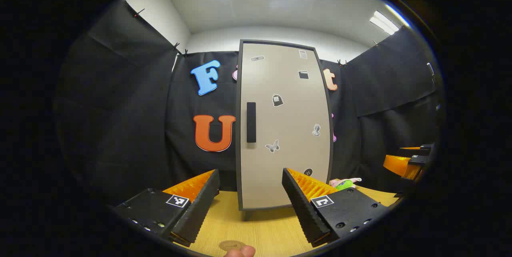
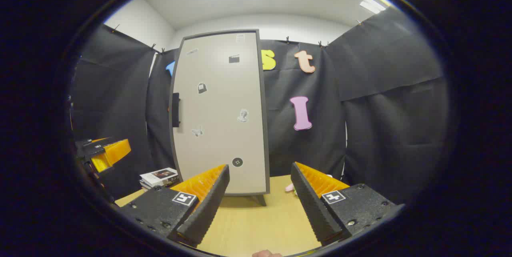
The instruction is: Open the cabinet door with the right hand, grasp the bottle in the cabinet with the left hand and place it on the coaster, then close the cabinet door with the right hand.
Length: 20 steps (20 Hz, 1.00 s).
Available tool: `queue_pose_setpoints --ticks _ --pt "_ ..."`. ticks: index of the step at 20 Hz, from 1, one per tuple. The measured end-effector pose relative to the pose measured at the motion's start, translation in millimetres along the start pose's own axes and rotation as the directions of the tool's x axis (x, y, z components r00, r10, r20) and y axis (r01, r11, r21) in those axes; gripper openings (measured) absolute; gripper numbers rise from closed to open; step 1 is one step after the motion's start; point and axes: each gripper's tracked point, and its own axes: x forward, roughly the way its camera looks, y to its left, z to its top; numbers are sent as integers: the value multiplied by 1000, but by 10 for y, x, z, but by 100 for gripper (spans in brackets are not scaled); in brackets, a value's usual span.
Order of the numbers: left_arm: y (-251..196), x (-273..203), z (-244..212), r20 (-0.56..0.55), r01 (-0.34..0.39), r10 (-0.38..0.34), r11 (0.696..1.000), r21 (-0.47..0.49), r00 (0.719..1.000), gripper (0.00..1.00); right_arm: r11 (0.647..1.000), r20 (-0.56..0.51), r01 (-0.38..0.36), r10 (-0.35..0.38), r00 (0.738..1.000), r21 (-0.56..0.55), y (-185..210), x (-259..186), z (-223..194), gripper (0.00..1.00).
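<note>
Beige and dark-framed, the cabinet door [image 1: 286, 125] is shut, so we judge that the first step, opening it, is not yet begun. In the left gripper view the cabinet stands at twelve o'clock on the wooden table [image 1: 264, 225], its black handle [image 1: 251, 122] upright on the door's left edge. The bottle must be behind that door; we cannot see it. The round coaster [image 1: 232, 245] lies on the table at six o'clock, between and below our left gripper [image 1: 251, 203] fingers, with a fingertip just beside it.

Our left gripper stands wide open and holds nothing. Our right gripper [image 2: 260, 201] is likewise spread wide and empty, well short of the cabinet. In the right gripper view the door sits at about eleven o'clock, and the handle [image 2: 175, 109] is at ten o'clock, on the door's far left edge.

Next, we reckon, the right gripper must travel forward and toward ten o'clock, bring its fingers either side of that upright handle, close on it and swing the door out. A stack of books [image 2: 159, 177] at eight o'clock and a small pink toy [image 2: 289, 187] by the cabinet's foot lie near the path.
</note>
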Motion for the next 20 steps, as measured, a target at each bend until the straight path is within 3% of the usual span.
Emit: queue_pose_setpoints --ticks 3,4,6,7,8,11,12,14,15,20 --pt "14 24 -25 -6 -6 6 1000 -4 1000 95 1000 -1 2 -2 1000 0 -2 14 -8 94" --pt "14 31 -22 -6 -8 7 1000 -6 1000 95 1000 -3 1 -1 1000 1 1 15 -22 99" --pt "7 36 -13 -1 1 -1 1000 -12 1000 95 1000 -5 3 -3 1000 1 -7 17 -29 99" --pt "-5 39 6 6 6 -6 1000 -16 1000 95 1000 -4 3 -3 1000 1 -12 14 -27 94" --pt "-1 36 21 11 6 -6 1000 -18 1000 95 1000 -4 5 -5 1000 2 -24 24 -30 99" --pt "-3 44 27 13 7 -7 1000 -10 1000 95 1000 -8 6 -6 1000 5 -30 31 -56 94" --pt "-4 49 21 13 8 -8 1000 -10 1000 95 1000 -8 6 -6 1000 5 -33 32 -50 99" --pt "-14 52 15 9 12 -12 1000 -9 1000 95 1000 -7 5 -5 1000 5 -26 27 -48 94" --pt "-17 56 10 10 12 -12 1000 -7 1000 95 1000 -7 5 -5 1000 3 -25 28 -43 99" --pt "-12 58 4 12 12 -12 1000 -6 1000 95 1000 -14 -3 3 1000 -2 -28 21 -54 99"
